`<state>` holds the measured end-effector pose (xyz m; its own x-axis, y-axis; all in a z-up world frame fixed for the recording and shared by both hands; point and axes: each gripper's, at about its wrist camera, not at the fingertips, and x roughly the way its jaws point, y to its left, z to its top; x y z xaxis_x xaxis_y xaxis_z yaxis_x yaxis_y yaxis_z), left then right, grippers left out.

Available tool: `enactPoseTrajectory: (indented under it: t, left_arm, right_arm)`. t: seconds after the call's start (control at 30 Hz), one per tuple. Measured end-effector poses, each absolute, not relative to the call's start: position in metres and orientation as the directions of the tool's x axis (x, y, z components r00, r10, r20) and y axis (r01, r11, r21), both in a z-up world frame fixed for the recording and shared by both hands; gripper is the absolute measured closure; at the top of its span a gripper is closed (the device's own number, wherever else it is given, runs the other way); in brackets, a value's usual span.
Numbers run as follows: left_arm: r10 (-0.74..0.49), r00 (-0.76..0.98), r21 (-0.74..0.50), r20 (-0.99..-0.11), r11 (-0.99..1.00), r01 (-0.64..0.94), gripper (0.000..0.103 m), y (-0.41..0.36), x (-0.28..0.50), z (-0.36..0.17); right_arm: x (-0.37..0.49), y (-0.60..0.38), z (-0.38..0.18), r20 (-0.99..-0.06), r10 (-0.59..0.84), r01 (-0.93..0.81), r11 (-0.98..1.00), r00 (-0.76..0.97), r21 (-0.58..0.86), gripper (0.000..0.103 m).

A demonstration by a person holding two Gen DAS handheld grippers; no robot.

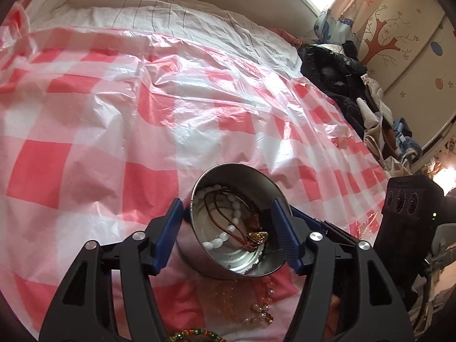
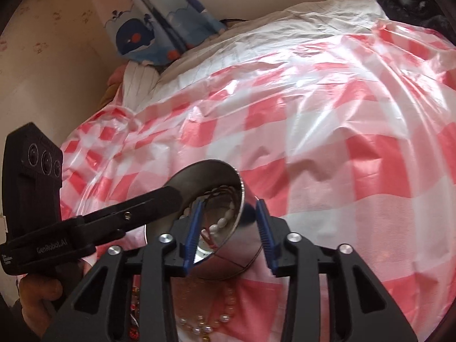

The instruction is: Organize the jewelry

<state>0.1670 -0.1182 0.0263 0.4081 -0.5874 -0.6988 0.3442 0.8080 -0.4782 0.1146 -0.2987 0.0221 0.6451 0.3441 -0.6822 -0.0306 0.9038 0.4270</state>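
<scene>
While both tilt downward, each hand-held gripper [image 1: 228, 233] [image 2: 229, 235] straddles the tin [image 1: 236, 222].

Necklaces [image 1: 228, 225] in tin [image 1: 236, 222]; tin on sheet [image 1: 142, 114]; beads [image 1: 262, 310] before tin.

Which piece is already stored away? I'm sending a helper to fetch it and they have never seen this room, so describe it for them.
On the bed's red-and-white checked plastic sheet stands a shiny metal tin. Inside it lies a string of white oval beads tangled with a brown cord. Unlike the peach and pearl strands lying loose on the sheet in front, it sits in the tin.
</scene>
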Motion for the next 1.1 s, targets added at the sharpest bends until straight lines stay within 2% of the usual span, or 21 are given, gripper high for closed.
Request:
enactPoseTrajectory:
  t: [0.07,0.23,0.5,0.7,0.9,0.93,1.0,1.1]
  left_arm:
    - [-0.571,0.419,-0.470,-0.706,0.820,0.326,0.037,-0.111,0.162,0.029]
    - [-0.528,0.439,-0.444,-0.727,0.849,0.285,0.036,-0.083,0.142,0.032]
    - [-0.368,0.569,-0.250,-0.735,0.928,0.276,0.032,-0.049,0.092,0.058]
    - [-0.325,0.566,-0.185,-0.758,0.939,0.291,0.031,-0.044,0.066,0.052]
    - [-0.312,0.546,-0.161,-0.777,0.938,0.306,0.031,-0.043,0.061,0.047]
    - [-0.312,0.540,-0.159,-0.782,0.937,0.311,0.031,-0.044,0.061,0.046]
    - [-0.320,0.521,-0.169,-0.792,0.934,0.316,0.031,-0.043,0.063,0.043]
    - [-0.338,0.507,-0.213,-0.793,0.933,0.289,0.031,-0.037,0.067,0.041]
  right_arm:
    - [0.114,-0.290,0.023,-0.676,0.373,-0.069,0.899,0.635,0.432,0.058]
    - [0.108,-0.274,0.025,-0.670,0.435,-0.135,0.882,0.601,0.452,0.058]
    - [0.049,-0.295,0.033,-0.707,0.331,-0.096,0.931,0.625,0.351,0.059]
    - [0.035,-0.283,0.020,-0.744,0.279,-0.109,0.957,0.607,0.270,0.080]
    - [0.051,-0.276,0.005,-0.774,0.235,-0.088,0.970,0.588,0.227,0.080]
    - [0.054,-0.274,0.000,-0.788,0.224,-0.085,0.973,0.573,0.214,0.082]
    - [0.055,-0.271,-0.002,-0.799,0.208,-0.090,0.978,0.564,0.191,0.094]
    - [0.043,-0.275,0.004,-0.785,0.250,-0.102,0.967,0.568,0.234,0.095]
